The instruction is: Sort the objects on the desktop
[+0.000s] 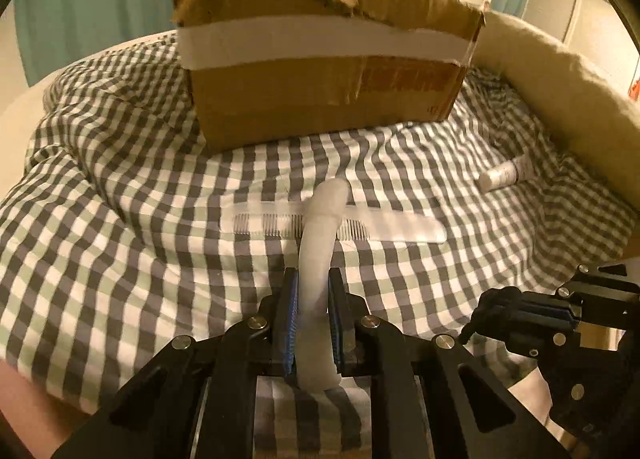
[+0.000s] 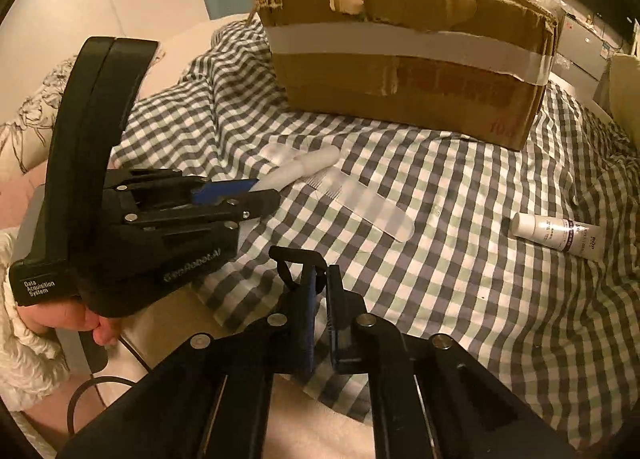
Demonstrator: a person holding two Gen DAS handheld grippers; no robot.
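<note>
broadly, a checked cloth (image 1: 120,195) in grey, white and pale green covers the whole work surface, rumpled into folds at the left. a cardboard box (image 1: 320,71) sits on it at the far side, its top edge torn ragged, with a white tape band (image 1: 320,41) running across its near face. a cream cushion-like edge (image 1: 560,99) borders the cloth on the right.

next in size, the left gripper (image 1: 314,311) fills the near middle of its own view, its black fingers with blue pads clamped on a pale translucent tube (image 1: 320,259). the tube stands out forward from between the pads, its rounded far tip passing over the cloth. from the right wrist view the same left gripper (image 2: 262,189) appears at the left, held in a hand (image 2: 68,319), with the tube (image 2: 308,165) pointing toward the box (image 2: 408,71).

the right gripper (image 2: 320,299) hangs near the cloth's near edge, its pads drawn close with only a slim gap and nothing between them.

a clear plastic comb (image 1: 360,223) lies flat on the cloth between the box and the left gripper, running left to right, and the held tube crosses in front of its middle; whether they touch cannot be told.

smaller again, a white bottle (image 2: 556,235) with printed label lies on its side at the right, well apart from the comb (image 2: 372,203).
</note>
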